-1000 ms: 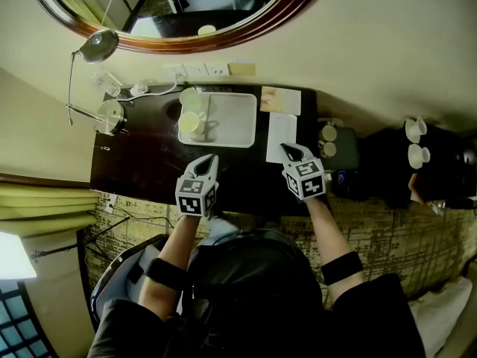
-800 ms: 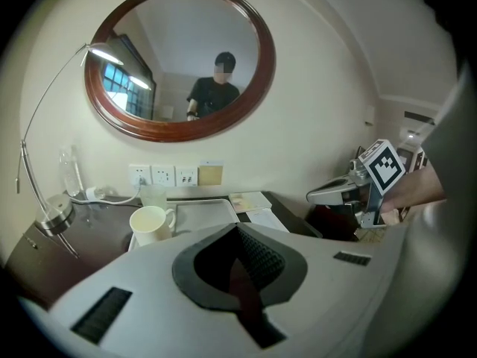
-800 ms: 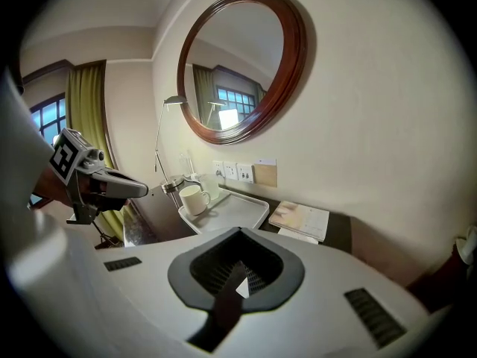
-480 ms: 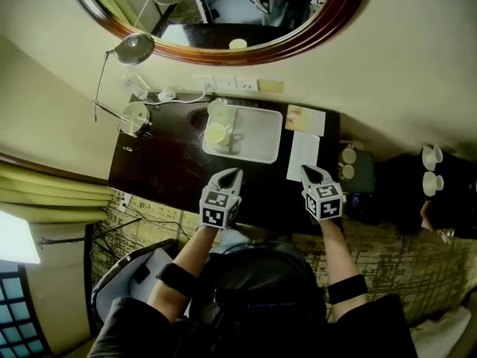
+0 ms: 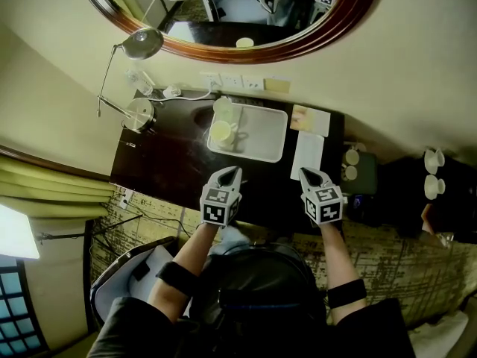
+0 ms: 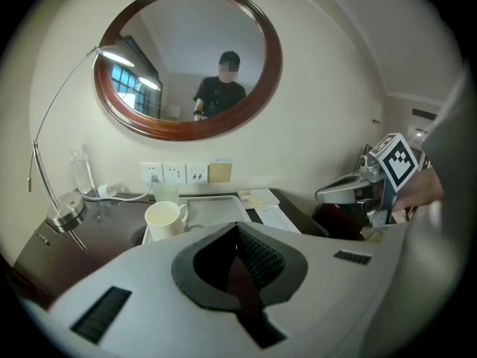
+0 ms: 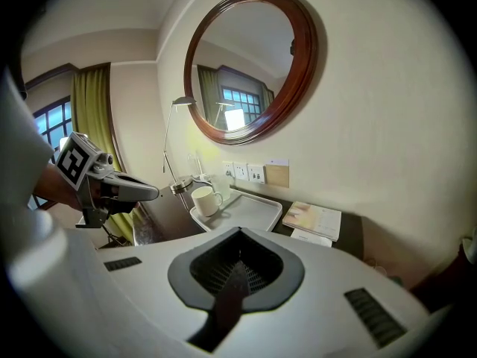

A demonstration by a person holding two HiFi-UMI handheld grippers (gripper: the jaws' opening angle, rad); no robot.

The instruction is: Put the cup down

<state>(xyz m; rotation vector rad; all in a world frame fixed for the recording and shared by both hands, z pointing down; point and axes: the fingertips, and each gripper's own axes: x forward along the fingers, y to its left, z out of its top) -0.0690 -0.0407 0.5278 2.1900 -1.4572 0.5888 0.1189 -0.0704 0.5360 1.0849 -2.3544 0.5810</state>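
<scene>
As I look down from the head view: my left tool (image 5: 232,172) and right tool (image 5: 306,174) hover over the near edge of the table (image 5: 160,162), and the cup (image 5: 220,132) stands on the tray (image 5: 262,129).
Left tool: clenched, its jaws pressed together with nothing between them. It hangs in front of the tray's left end, slanting down toward the wall.
Right tool: clenched as well and empty. It sits nearer the table's right corner, in front of the white sheet (image 5: 307,155).
Cup: white, upright and mouth up at the left end of the tray, with its handle turned toward the tray's bare middle. It is well apart from both tools.
Glass (image 5: 222,108): a clear tumbler in the tray's far left corner, just behind the cup. I cannot tell whether the two touch.
Tray: pale and rectangular, lying along the table's far edge about midway. Everything to the right of the cup and glass is bare.
Papers: the white sheet lies just right of the tray, and a printed leaflet (image 5: 311,120) lies beyond it at the far right corner.
Lamp (image 5: 139,114): its round metal base stands at the far left corner, and a thin arm rises to a shade against the wall.
Sockets (image 5: 231,82): a row on the wall just above the table's far edge, with a white cable plugged in at the left.
Mirror (image 5: 298,47): oval with a dark wooden frame, hanging above the sockets. It reflects the marker cubes of both tools.
</scene>
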